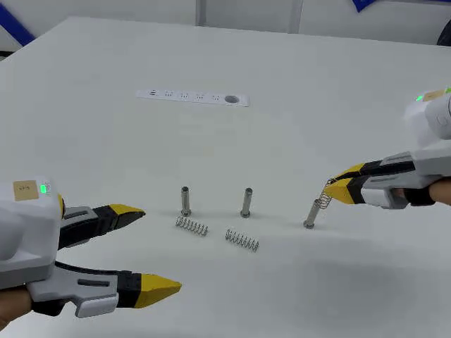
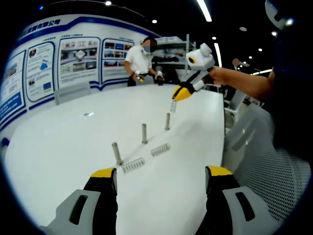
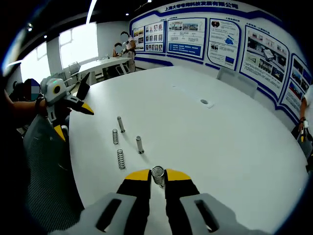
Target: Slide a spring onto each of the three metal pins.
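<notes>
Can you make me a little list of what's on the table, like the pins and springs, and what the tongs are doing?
pins: left pin, middle pin, right pin, all standing on the white table
springs lying flat: left spring, middle spring, both just in front of the pins
held spring: pinched in the right tongs, at the right pin's top
left tongs: open, empty, off to the side
extra: power strip farther back
</notes>
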Demonstrator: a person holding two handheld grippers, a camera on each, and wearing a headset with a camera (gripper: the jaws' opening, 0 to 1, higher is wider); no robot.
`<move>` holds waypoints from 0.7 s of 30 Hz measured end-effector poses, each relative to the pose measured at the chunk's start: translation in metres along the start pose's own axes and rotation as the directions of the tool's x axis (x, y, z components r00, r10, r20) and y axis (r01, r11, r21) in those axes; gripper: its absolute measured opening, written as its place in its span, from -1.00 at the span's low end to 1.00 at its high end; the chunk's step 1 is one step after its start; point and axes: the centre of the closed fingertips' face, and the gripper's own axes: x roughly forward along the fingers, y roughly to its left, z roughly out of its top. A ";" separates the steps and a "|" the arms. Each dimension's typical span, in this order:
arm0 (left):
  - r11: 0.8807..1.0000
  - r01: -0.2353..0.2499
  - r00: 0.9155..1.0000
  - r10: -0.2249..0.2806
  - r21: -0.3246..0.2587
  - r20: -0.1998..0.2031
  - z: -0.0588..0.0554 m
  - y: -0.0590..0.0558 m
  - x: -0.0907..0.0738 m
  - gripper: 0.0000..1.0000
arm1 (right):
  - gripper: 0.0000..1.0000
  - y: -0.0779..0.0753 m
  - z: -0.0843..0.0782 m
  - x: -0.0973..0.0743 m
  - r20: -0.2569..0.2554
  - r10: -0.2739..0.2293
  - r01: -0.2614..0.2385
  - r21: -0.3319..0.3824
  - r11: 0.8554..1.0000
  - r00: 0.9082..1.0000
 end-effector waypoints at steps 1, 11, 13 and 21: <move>1.000 0.000 1.000 0.000 0.000 -0.001 0.000 0.000 0.000 0.50 | -0.77 -0.001 0.000 0.001 0.002 -0.002 0.002 -0.001 1.000 1.000; 1.000 0.000 1.000 0.000 -0.003 -0.003 -0.001 0.000 0.000 0.49 | -0.77 -0.011 -0.002 0.009 -0.002 -0.013 0.013 0.005 1.000 1.000; 1.000 0.002 1.000 -0.002 -0.004 -0.004 -0.001 -0.001 0.001 0.49 | -0.77 -0.011 -0.003 0.011 -0.004 -0.008 0.008 0.011 1.000 1.000; 1.000 0.002 1.000 -0.002 -0.007 -0.006 -0.002 -0.001 0.000 0.48 | -0.77 -0.014 -0.010 0.018 -0.015 -0.003 0.003 0.026 1.000 1.000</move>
